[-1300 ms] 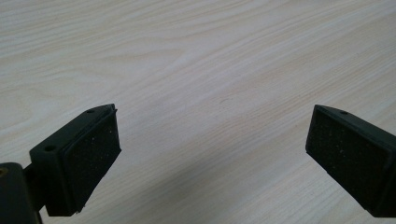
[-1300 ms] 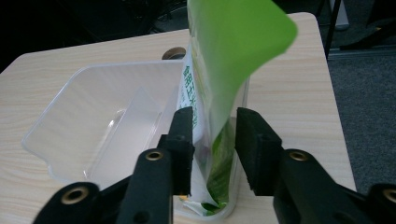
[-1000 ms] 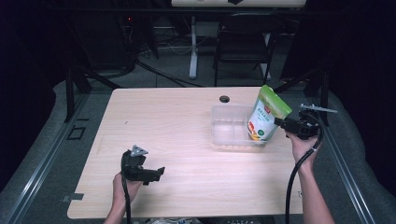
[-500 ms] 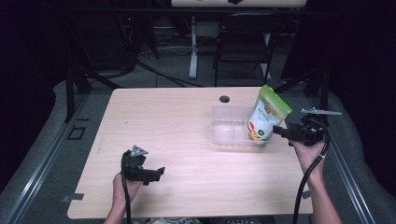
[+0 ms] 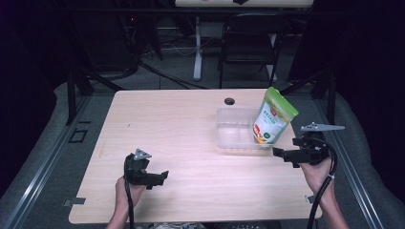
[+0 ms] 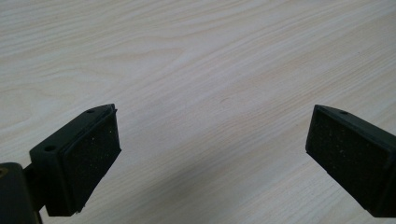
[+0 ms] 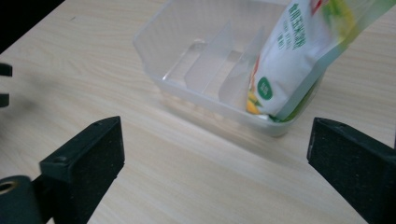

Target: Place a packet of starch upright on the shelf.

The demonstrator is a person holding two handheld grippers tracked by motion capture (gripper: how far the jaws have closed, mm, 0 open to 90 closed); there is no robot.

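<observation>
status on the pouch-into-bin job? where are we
Done: the green pouch stands tilted in the right end compartment of the clear bin. In hand: nothing; the right gripper is open, apart from the bin, and the left gripper is open over bare table. Left: apparently nothing.

Both forearms enter from the bottom edge, 1 gripper in each hand. Left gripper (image 5: 160,178) sits low at near left, jaws wide apart, pointing right. Right gripper (image 5: 278,152) is held further fwd at far right, jaws also spread wide, pointing left; cable trails along the wrist.
</observation>
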